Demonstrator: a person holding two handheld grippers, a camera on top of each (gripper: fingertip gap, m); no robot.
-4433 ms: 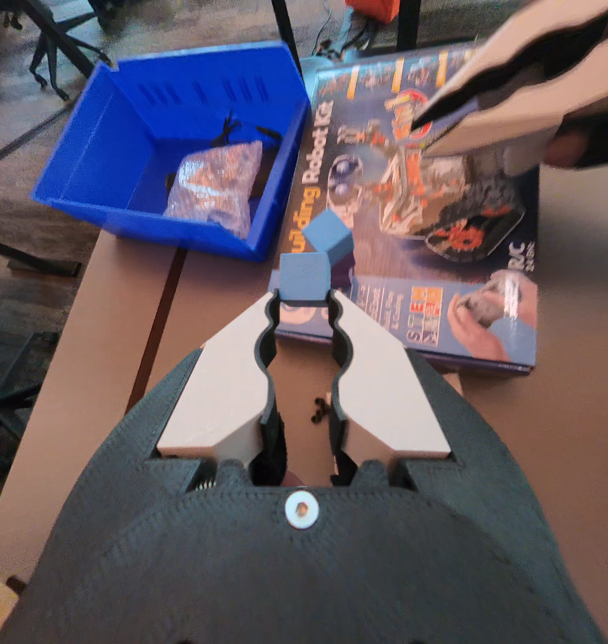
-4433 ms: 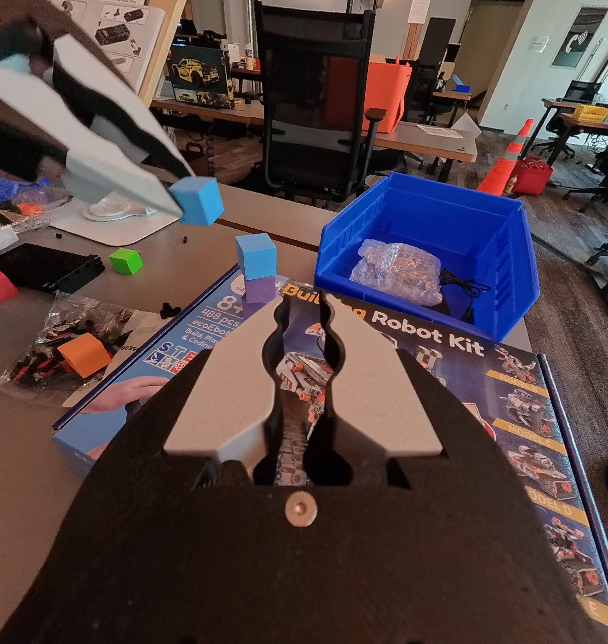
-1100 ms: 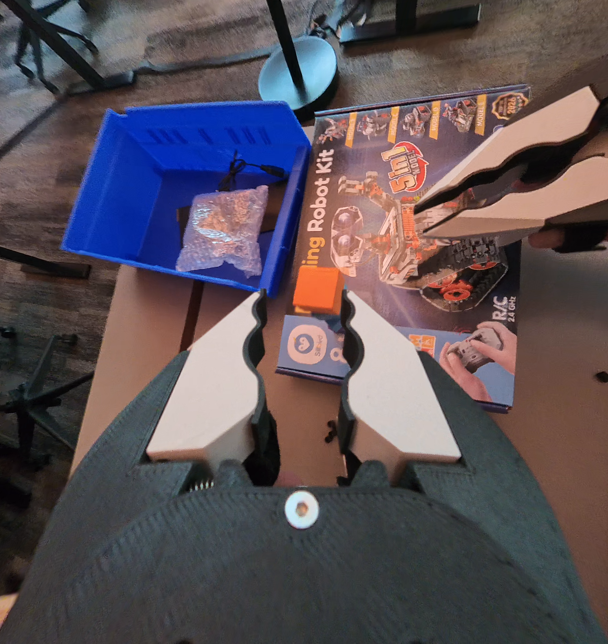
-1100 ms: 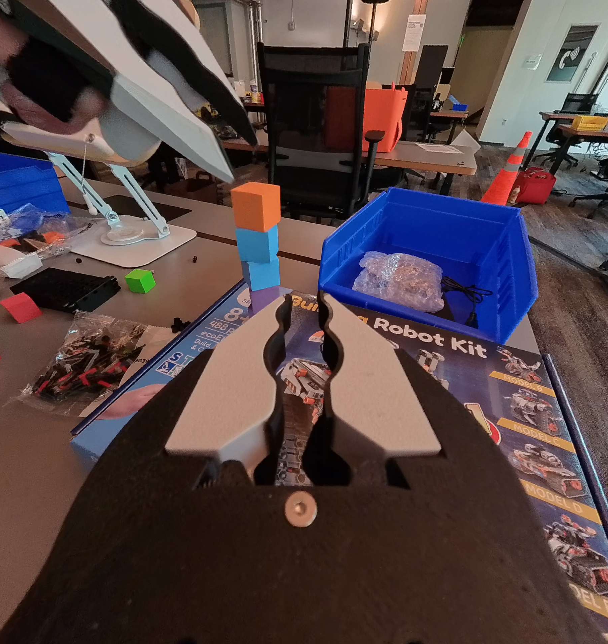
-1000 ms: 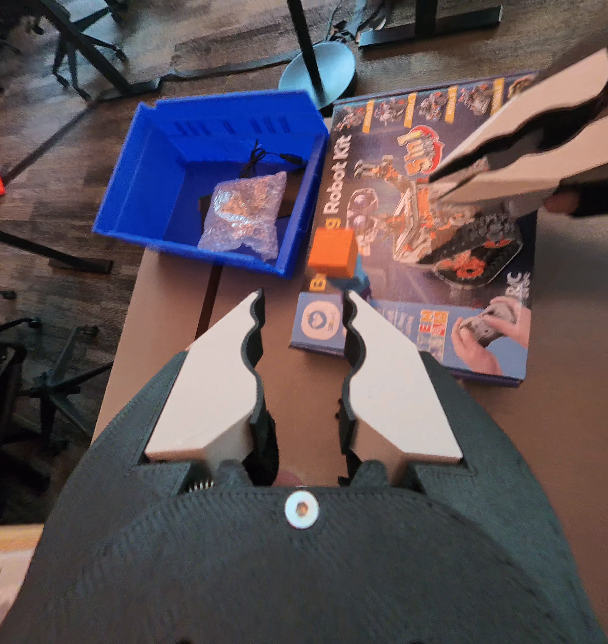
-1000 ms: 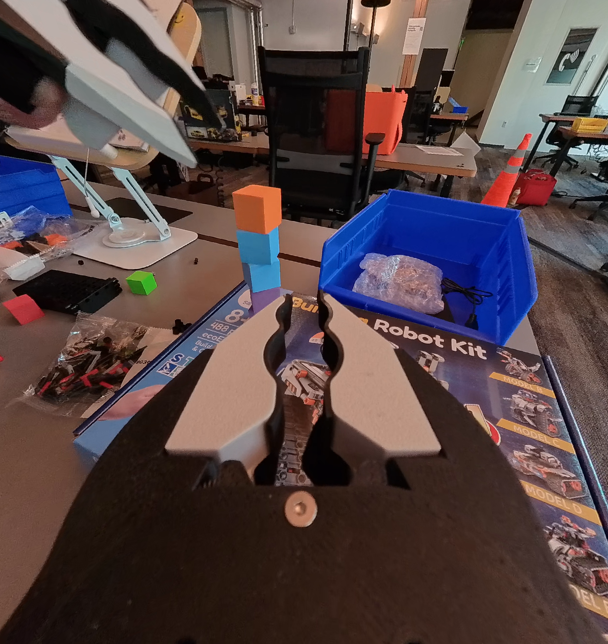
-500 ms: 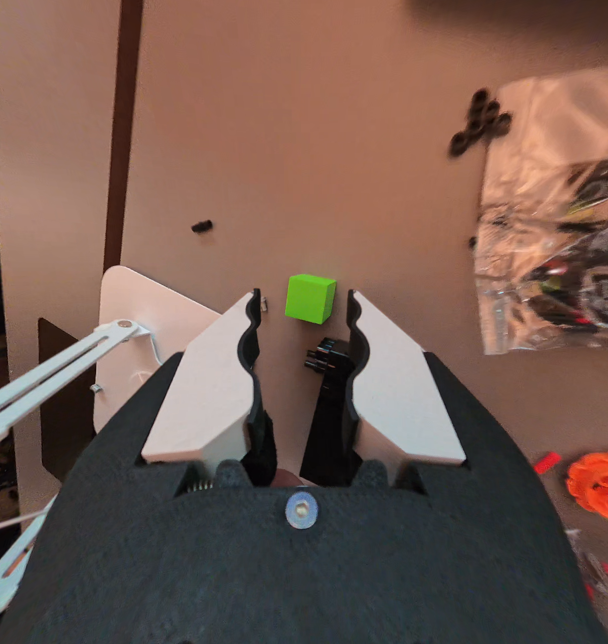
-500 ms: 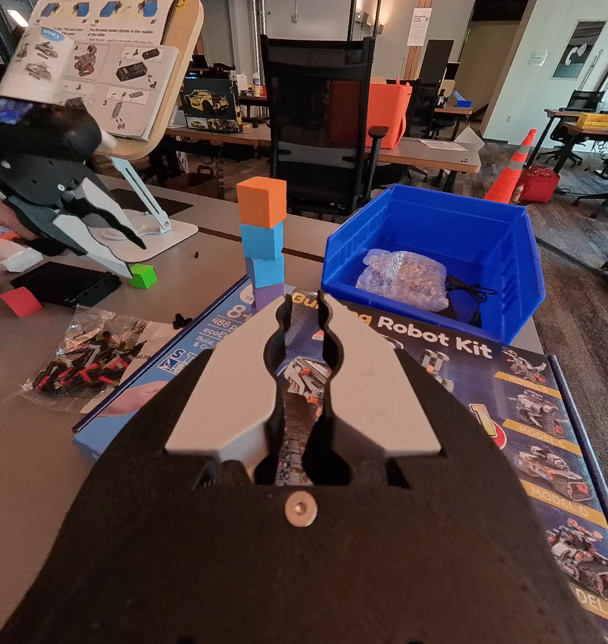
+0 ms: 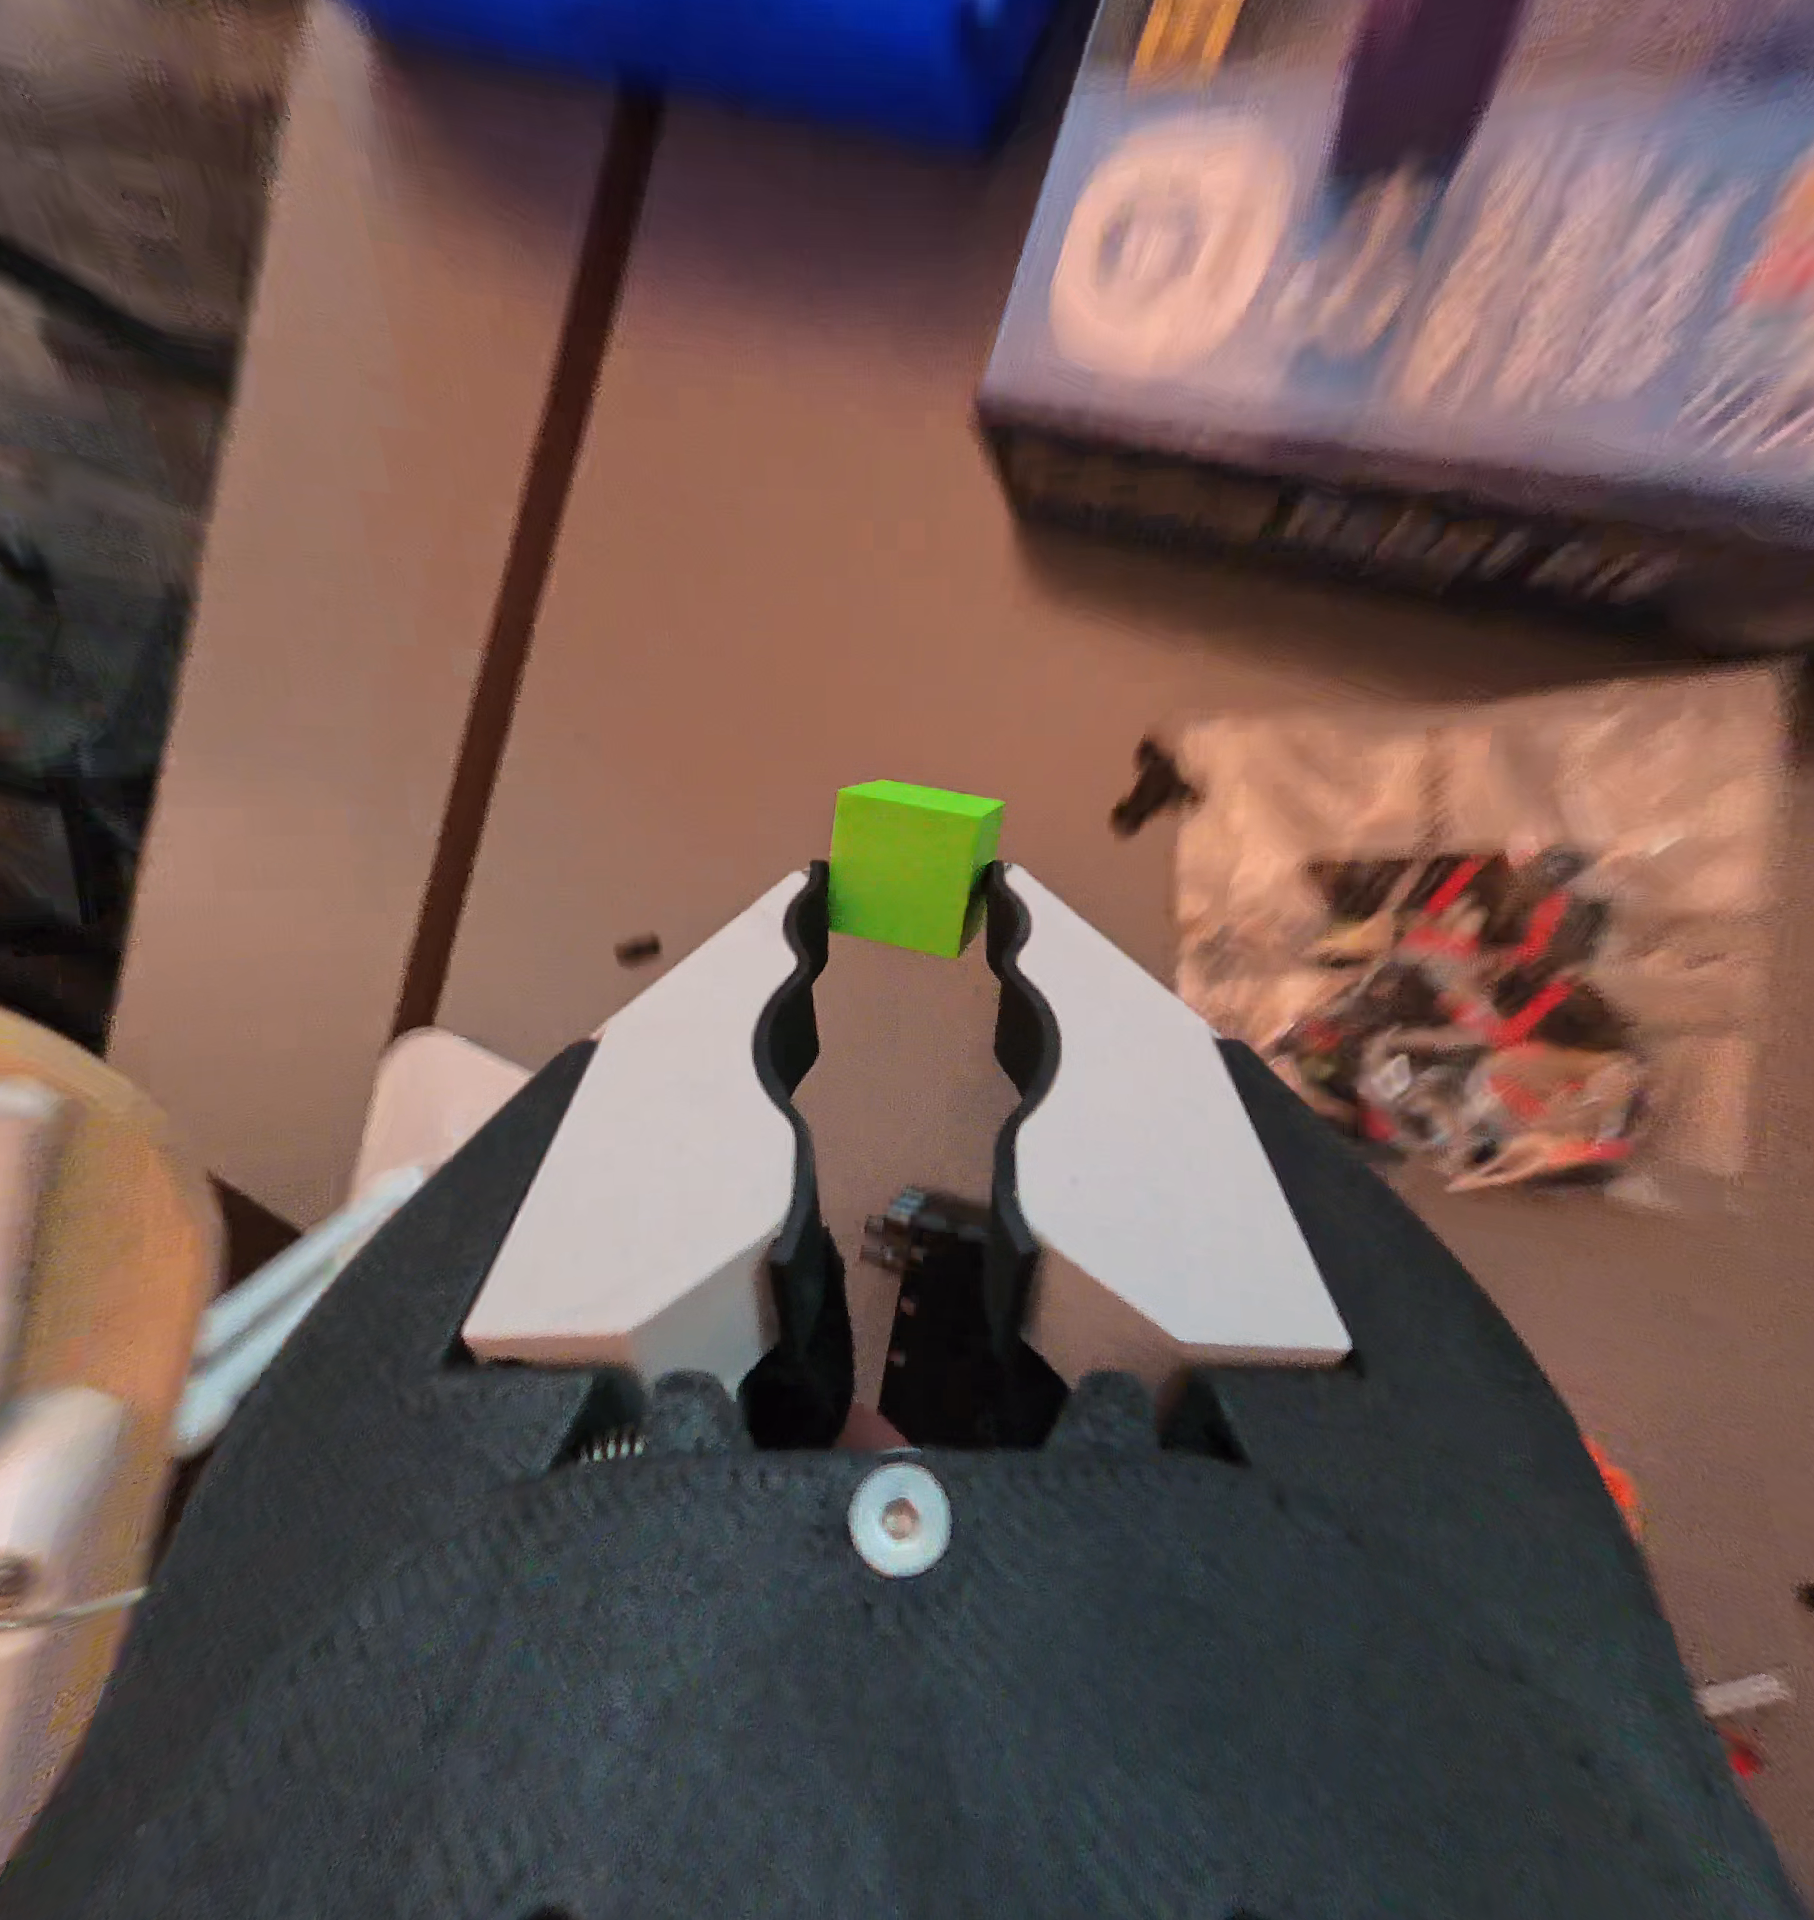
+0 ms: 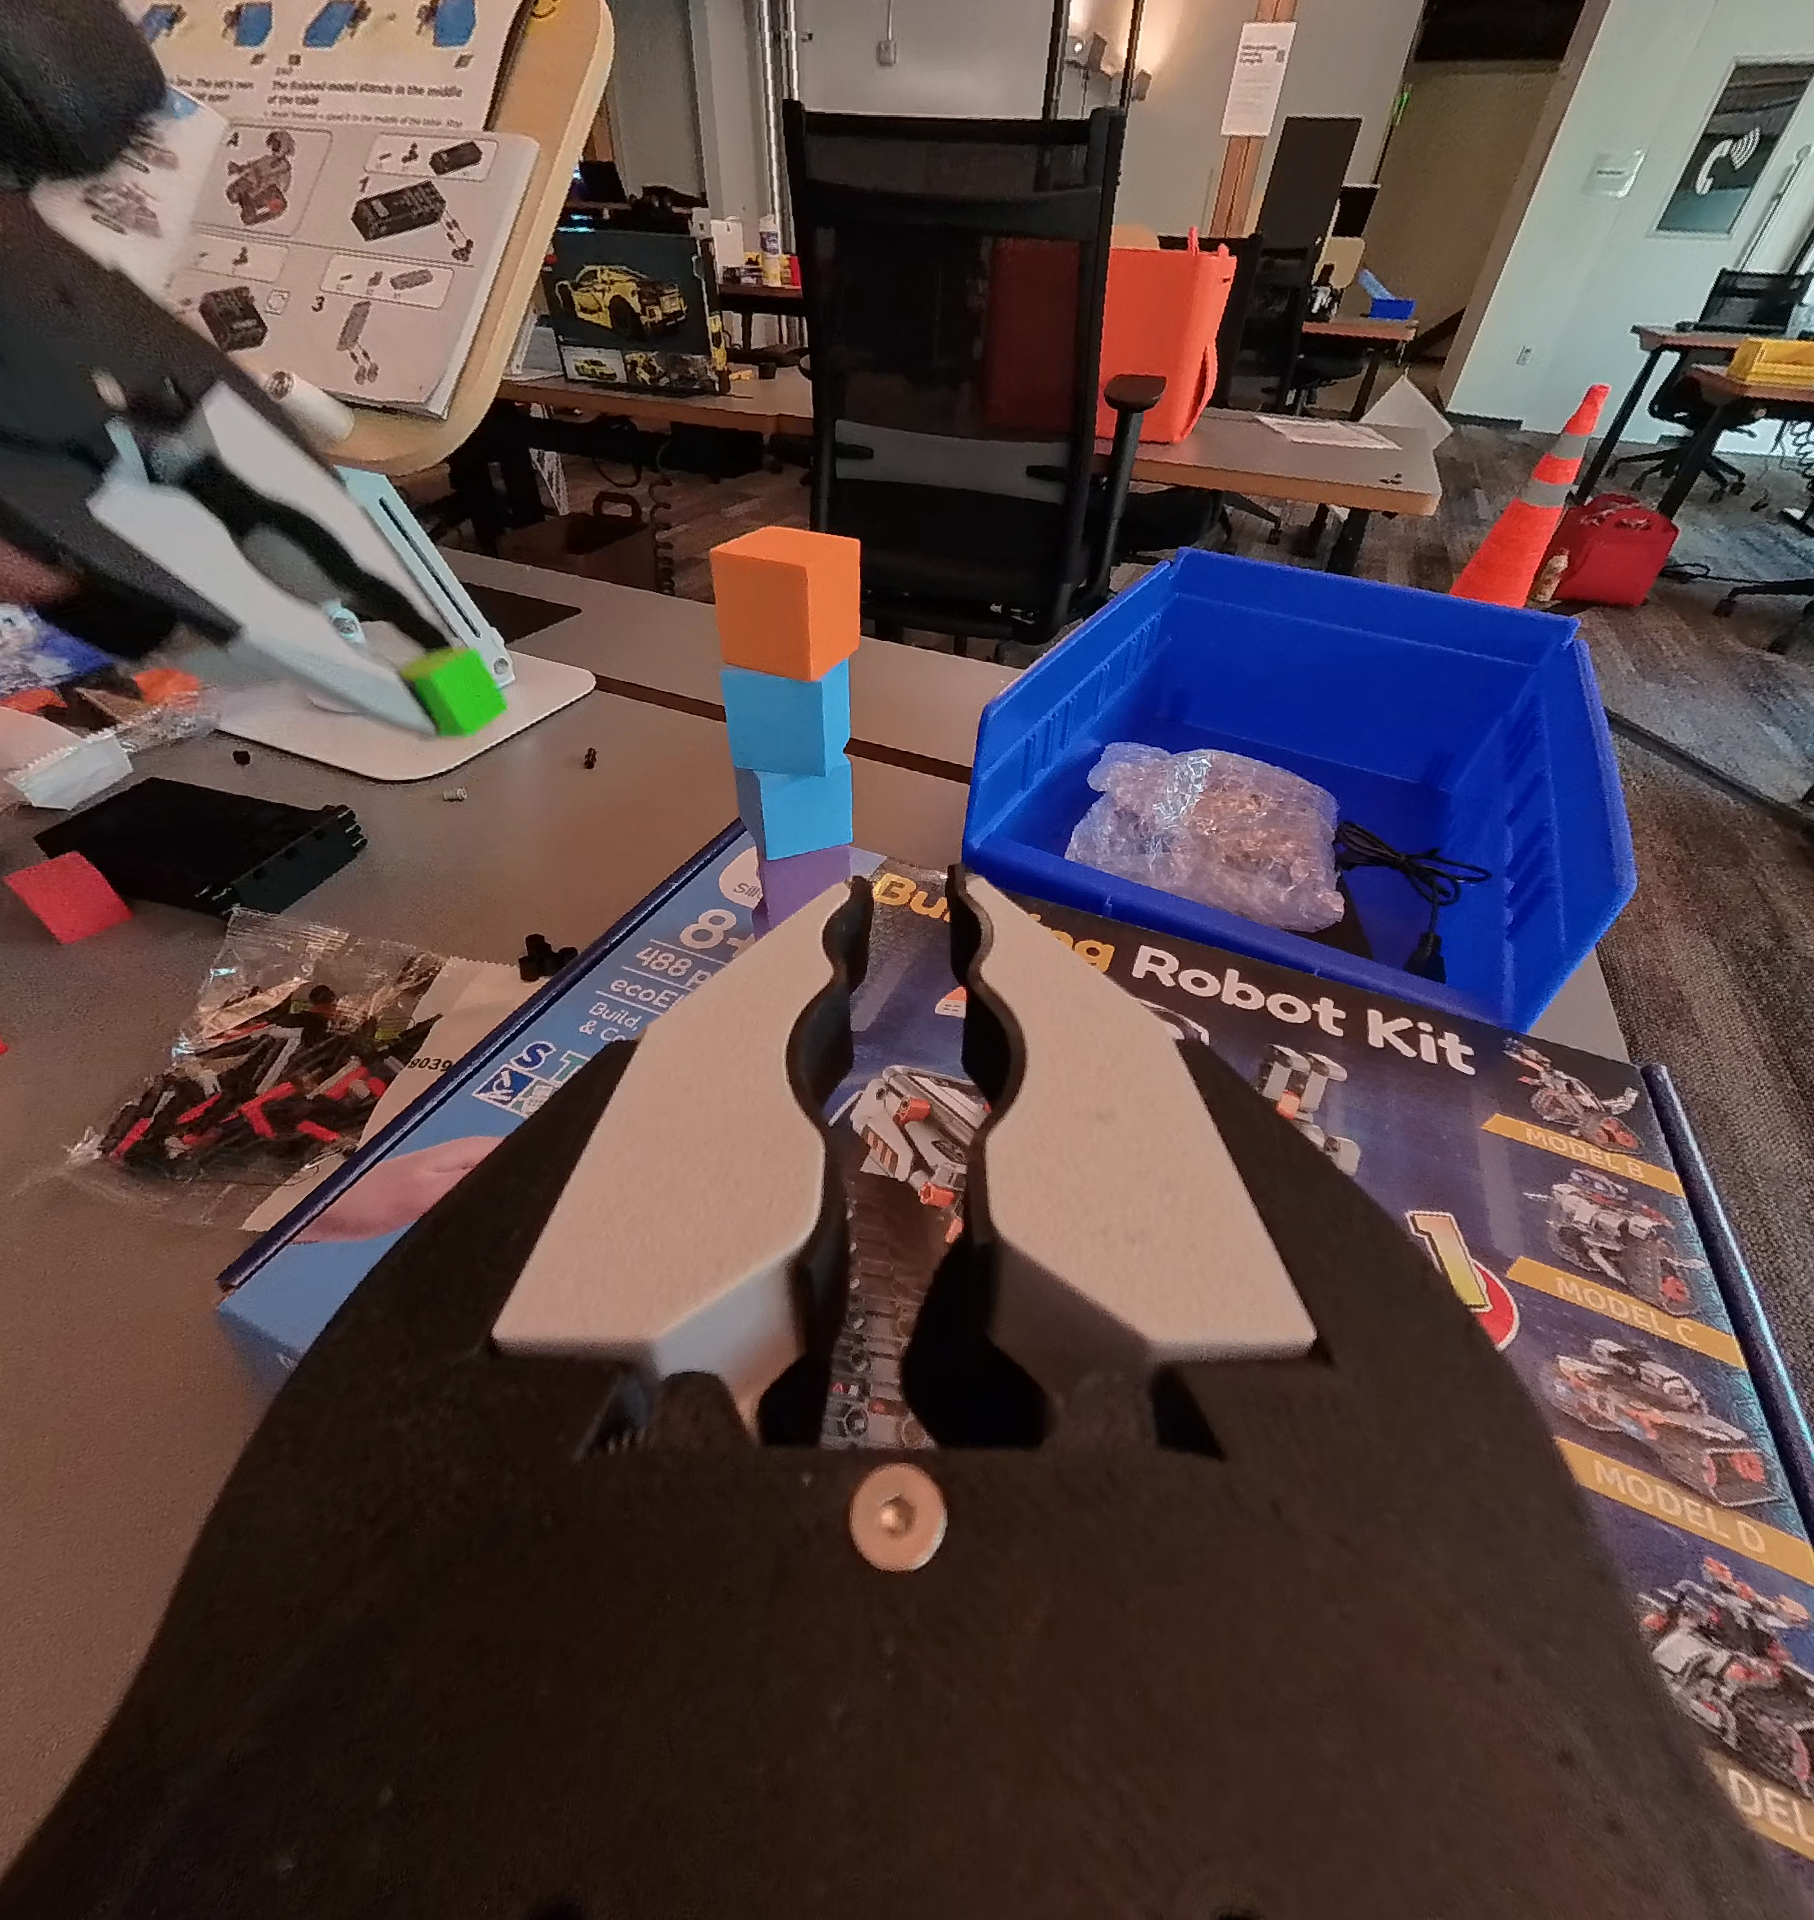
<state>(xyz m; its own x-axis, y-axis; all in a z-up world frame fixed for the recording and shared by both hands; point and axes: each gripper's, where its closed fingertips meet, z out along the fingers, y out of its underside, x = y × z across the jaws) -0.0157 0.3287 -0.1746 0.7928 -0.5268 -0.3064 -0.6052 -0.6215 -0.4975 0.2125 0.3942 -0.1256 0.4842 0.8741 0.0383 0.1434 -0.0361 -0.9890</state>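
Up above the tan table (image 9: 799, 582), the left gripper (image 9: 908, 883) is pinching a bright green cube (image 9: 911, 868) between its fingertips, lifted clear of the surface, with a clear bag of small parts (image 9: 1454, 997) lying below to its right. Meanwhile the right gripper (image 10: 908, 909) is hovering over a printed robot kit box (image 10: 1298, 1122), its fingers parted only narrowly and gripping nothing. Just past it, a stack of cubes is standing on the box: orange (image 10: 787, 601) on two light blue ones (image 10: 787, 764) on purple (image 10: 794, 883). Beside it is sitting a blue bin (image 10: 1402, 665).
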